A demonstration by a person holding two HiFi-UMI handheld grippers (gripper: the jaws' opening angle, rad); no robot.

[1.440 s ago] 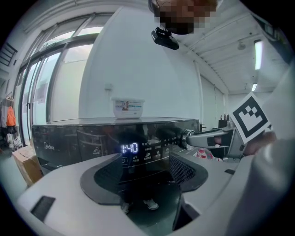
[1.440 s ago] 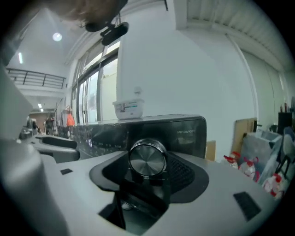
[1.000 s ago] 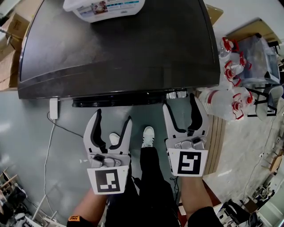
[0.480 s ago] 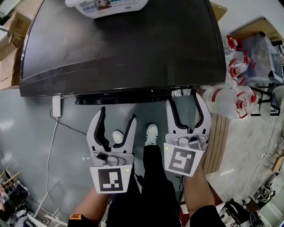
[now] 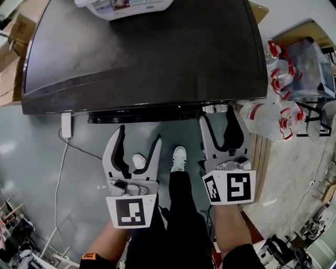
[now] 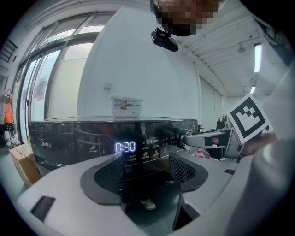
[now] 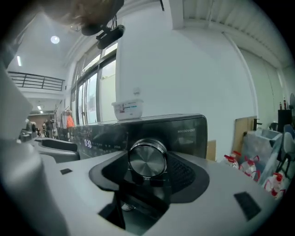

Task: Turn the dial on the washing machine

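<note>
Your right gripper (image 5: 219, 116) is closed on the washing machine's dial (image 7: 147, 159). In the right gripper view the round metal knob fills the gap between the two dark pads, its rim meeting each side. From the head view, that gripper reaches up to the machine's front edge right of centre, and the dial (image 5: 212, 109) peeks out just above its fingertips. Its marker cube (image 5: 229, 188) is turned so that two faces show.

Your left gripper (image 5: 137, 137) hangs lower left of centre with its jaws spread and nothing between them. It sits short of the control panel, apart from it. Its own view looks between the pads at the dark panel, where a lit display (image 6: 125, 147) reads 0:30. At the right of that view the other gripper's finger lies against the dial (image 6: 186, 137).

The washing machine (image 5: 142, 52) fills the upper half of the head view, with a glossy black top. A white plastic tub (image 5: 123, 8) with a printed label stands on it at the top edge. Clear jugs with red caps (image 5: 273, 115) are grouped on the floor at the right. Cardboard boxes (image 5: 13, 37) sit at the upper left. A white plug block (image 5: 65, 126) with a trailing cable hangs below the machine's left front corner. One white shoe (image 5: 177, 159) shows between the two grippers.
</note>
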